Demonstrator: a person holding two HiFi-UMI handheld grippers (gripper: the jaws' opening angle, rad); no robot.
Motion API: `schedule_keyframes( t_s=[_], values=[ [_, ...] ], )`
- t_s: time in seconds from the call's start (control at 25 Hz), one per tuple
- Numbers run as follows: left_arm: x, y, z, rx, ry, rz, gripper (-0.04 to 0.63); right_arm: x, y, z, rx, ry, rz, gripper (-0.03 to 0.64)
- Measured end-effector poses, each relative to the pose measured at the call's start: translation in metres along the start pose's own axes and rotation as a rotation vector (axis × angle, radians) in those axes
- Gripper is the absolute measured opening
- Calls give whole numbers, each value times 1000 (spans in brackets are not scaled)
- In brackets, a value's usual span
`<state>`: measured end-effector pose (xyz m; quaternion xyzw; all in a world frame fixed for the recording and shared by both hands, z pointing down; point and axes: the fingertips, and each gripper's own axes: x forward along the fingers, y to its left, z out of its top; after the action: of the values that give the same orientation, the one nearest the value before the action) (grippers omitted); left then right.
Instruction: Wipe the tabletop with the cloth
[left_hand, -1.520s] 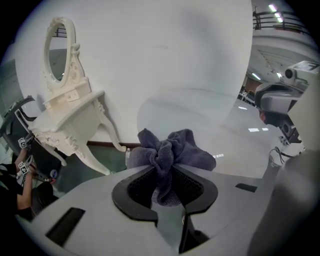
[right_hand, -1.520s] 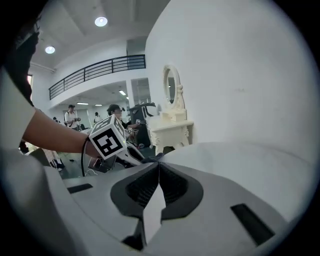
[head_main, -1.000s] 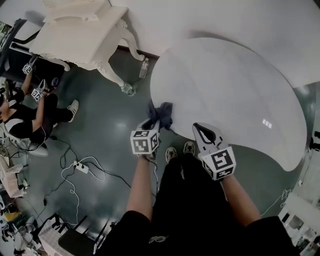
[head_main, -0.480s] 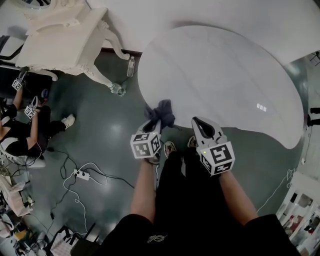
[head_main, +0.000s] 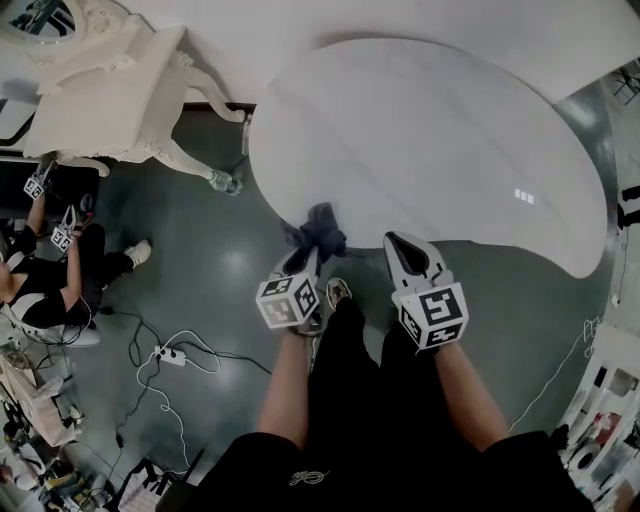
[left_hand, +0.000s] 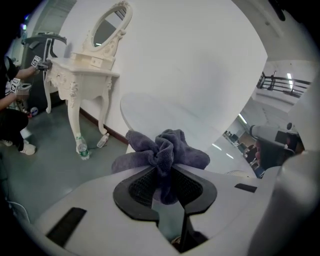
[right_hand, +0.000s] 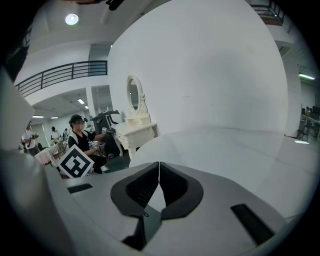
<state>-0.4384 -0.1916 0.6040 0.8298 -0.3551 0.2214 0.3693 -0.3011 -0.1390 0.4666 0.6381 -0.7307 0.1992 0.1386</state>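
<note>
At the near left edge of the worktop (head_main: 430, 140), which is one large rounded white slab with a smooth, faintly glossy surface, there is a single dark blue-grey cloth (head_main: 318, 232). It is soft and fuzzy, like a towel, and it is bunched into folds. The left hand-held gripper (head_main: 303, 258) has its two black ribbed pads pressed on the middle of this bunch, so the cloth spreads out in front of the jaws. Whether the cloth touches the surface, I cannot tell. The right hand-held gripper (head_main: 401, 243) is just beside it, over the floor before the worktop's edge; its jaws are closed tip to tip with nothing between them. Each gripper has a smooth white shell and one cube with square markers. To the left stands one cream carved dressing table (head_main: 110, 90) with curved legs, and two clear plastic bottles (left_hand: 83, 150) are on the floor near its legs.
</note>
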Motion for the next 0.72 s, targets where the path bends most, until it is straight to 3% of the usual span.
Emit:
schedule_keyframes(
  t_s=[0.2, 0.48, 0.72],
  values=[
    [7, -20, -14, 33, 40, 45, 84, -13, -23, -10, 16, -16, -11, 11],
    [14, -51, -30, 12, 51, 108, 84, -45, -53, -25, 65, -45, -10, 11],
    [21, -84, -41, 69, 56, 139, 84, -80, -73, -29, 82, -84, 5, 11]
  ],
)
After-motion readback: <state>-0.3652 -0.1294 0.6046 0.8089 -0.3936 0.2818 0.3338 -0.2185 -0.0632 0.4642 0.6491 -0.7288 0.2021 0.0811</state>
